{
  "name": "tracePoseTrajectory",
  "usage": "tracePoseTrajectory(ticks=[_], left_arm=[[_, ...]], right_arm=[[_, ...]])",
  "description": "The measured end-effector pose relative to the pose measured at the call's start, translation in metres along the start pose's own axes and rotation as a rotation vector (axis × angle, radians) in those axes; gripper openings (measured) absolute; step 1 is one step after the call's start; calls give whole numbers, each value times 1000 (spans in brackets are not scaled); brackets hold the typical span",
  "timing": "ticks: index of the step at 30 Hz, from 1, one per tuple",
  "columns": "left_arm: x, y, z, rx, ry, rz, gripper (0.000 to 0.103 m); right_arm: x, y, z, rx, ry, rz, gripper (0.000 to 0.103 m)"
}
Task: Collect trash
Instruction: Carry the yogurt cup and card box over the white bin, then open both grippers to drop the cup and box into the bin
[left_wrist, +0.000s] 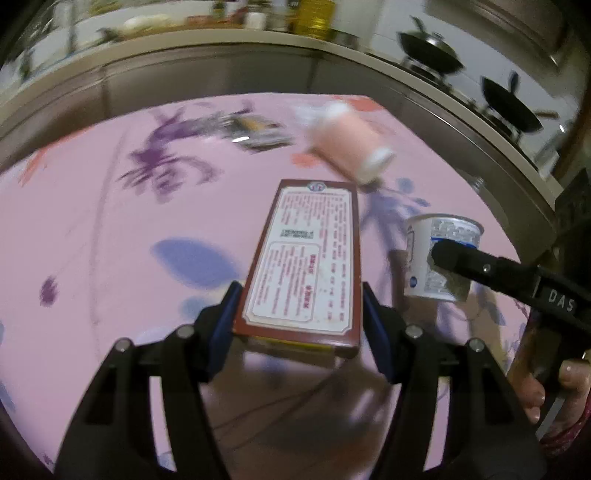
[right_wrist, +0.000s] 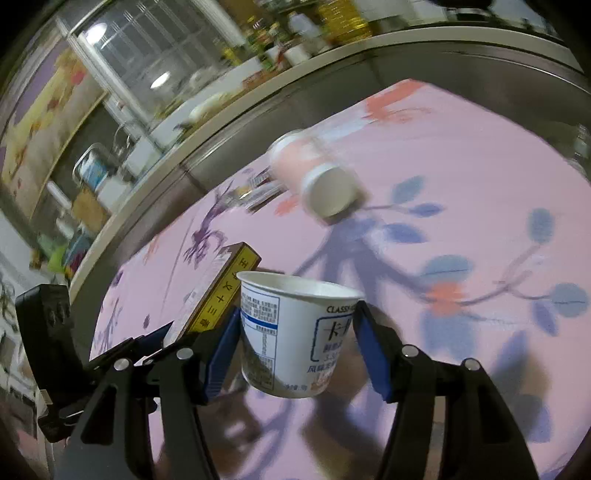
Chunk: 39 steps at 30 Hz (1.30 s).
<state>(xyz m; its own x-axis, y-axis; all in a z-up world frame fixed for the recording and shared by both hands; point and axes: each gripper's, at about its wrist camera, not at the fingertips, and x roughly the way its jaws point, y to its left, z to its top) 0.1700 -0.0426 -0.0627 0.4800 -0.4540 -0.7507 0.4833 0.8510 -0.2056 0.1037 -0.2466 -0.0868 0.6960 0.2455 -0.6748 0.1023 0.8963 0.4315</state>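
My left gripper (left_wrist: 299, 317) is shut on a flat red-brown box (left_wrist: 306, 258) with a white printed label, held above the pink flowered tablecloth (left_wrist: 110, 240). My right gripper (right_wrist: 295, 328) is shut on a white and blue yogurt cup (right_wrist: 291, 328), upright and lifted off the cloth. In the left wrist view that cup (left_wrist: 439, 254) hangs to the right with a black finger (left_wrist: 465, 262) across it. The right wrist view shows the box (right_wrist: 218, 295) at the left, with its yellow edge facing me. A pink bottle with a white cap (left_wrist: 351, 144) (right_wrist: 314, 173) lies on its side farther back.
A flat dark packet (left_wrist: 258, 131) (right_wrist: 255, 190) lies near the cloth's far edge. Beyond the table runs a kitchen counter (left_wrist: 221, 40) with bottles and two black woks (left_wrist: 432, 51) on a stove. A person's hand (left_wrist: 546, 387) holds the right gripper's handle.
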Motion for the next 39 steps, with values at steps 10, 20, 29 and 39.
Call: tracePoseTrajectory(ticks=[10,20,29,39], left_arm=[[56,-133,60,185,54,-157,60],[155,-290,136,353,139,-302,60],[247,-360,165,383,224,-251,61],[217,-353,165,333,159,-244,62]], right_arm=[[-54,-114,26,142,-153,-69,59],[-103,-257,88,316,-331,-205,59],[-98,-348,125,393,-342,-305,69],[-115,-342,101,409,-409,-279,69]])
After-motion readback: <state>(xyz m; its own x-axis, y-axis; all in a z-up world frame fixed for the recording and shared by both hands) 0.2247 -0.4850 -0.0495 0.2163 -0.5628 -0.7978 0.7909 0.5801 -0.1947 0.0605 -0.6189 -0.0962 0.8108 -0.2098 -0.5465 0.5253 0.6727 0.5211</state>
